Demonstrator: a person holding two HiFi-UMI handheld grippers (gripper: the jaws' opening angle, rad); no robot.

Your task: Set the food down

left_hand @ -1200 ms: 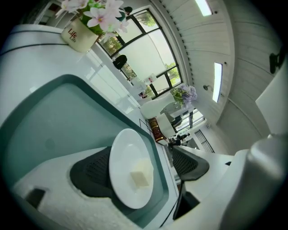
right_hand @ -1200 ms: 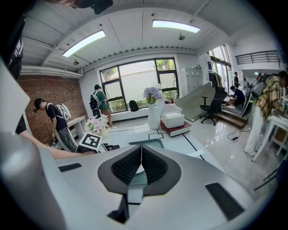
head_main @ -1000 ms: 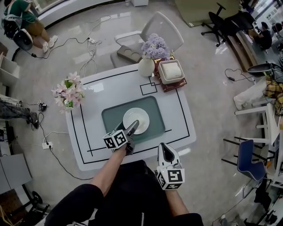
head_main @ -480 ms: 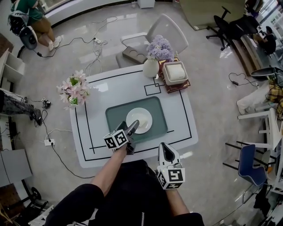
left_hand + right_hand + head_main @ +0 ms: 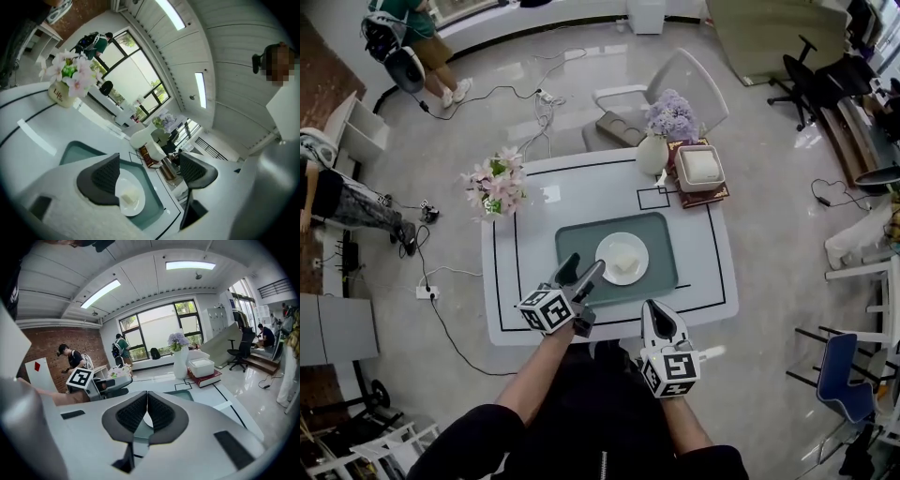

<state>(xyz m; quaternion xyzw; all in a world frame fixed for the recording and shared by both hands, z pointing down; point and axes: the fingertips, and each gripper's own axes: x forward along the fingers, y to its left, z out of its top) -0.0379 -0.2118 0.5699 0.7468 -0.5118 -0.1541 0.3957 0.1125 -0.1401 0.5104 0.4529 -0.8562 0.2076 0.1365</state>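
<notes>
Food (image 5: pixel 625 266): a pale block is seen lying on the white plate (image 5: pixel 622 246), free of both grippers.
Plate: it is set on the teal mat (image 5: pixel 661 272) in the middle of the white worktop (image 5: pixel 511 281).
Left gripper (image 5: pixel 583 269): its jaws are held wide apart, and nothing is clamped between them. In the left gripper view the food (image 5: pixel 129 196) and plate (image 5: pixel 136 211) are seen below the gap, close to the left-hand jaw but not gripped.
Right gripper (image 5: pixel 656 323): it is held back at the near edge of the worktop. Its jaws are pressed together in the right gripper view (image 5: pixel 147 411), with nothing between them.
Change: in the earlier pictures the plate was overlapped by the tip of the left gripper. Now only the plate's left rim is reached, and the food is left uncovered. The right gripper has been kept where it was.
Meaning for the task: the food is judged to have been set down and released, so the placing is taken as done.
Remaining: only the withdrawal of the left gripper from the plate is thought to be left.
</notes>
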